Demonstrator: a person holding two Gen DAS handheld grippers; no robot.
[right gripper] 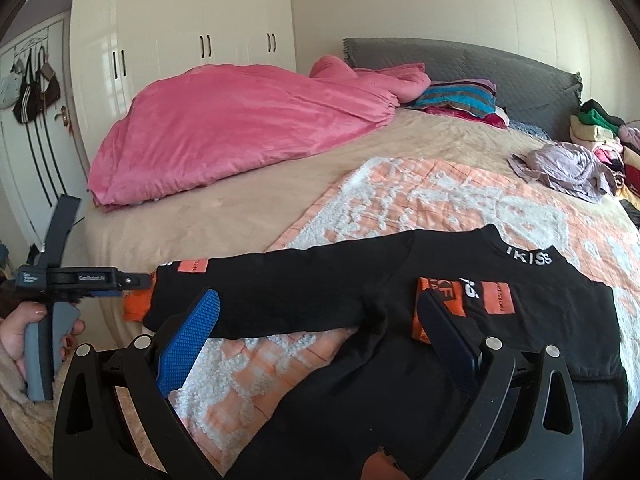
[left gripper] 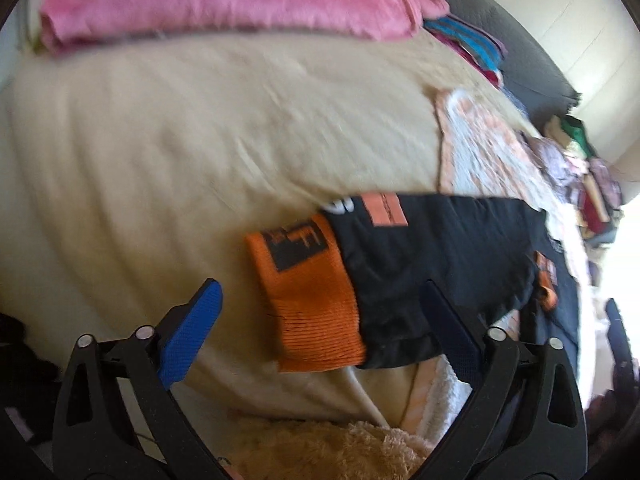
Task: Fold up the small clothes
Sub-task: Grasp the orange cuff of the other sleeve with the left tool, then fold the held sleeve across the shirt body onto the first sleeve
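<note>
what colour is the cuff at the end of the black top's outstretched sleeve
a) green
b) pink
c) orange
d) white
c: the black top has its sleeve stretched out toward the left gripper, and the sleeve ends in an orange cuff.

Pink duvet (right gripper: 240, 128), striped pillow (right gripper: 456, 98), grey headboard (right gripper: 520, 72), white wardrobe (right gripper: 180, 28), hanging bags (right gripper: 36, 92)

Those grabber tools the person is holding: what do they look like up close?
Each is black plastic: two angled arms with triangular cut-outs and silver rivets, ending in jaws faced with textured blue pads. Seen from the right wrist view, the left gripper has a grey handle, a black body with small white lettering, and a dark strap sticking up. No sleeve shows.
</note>
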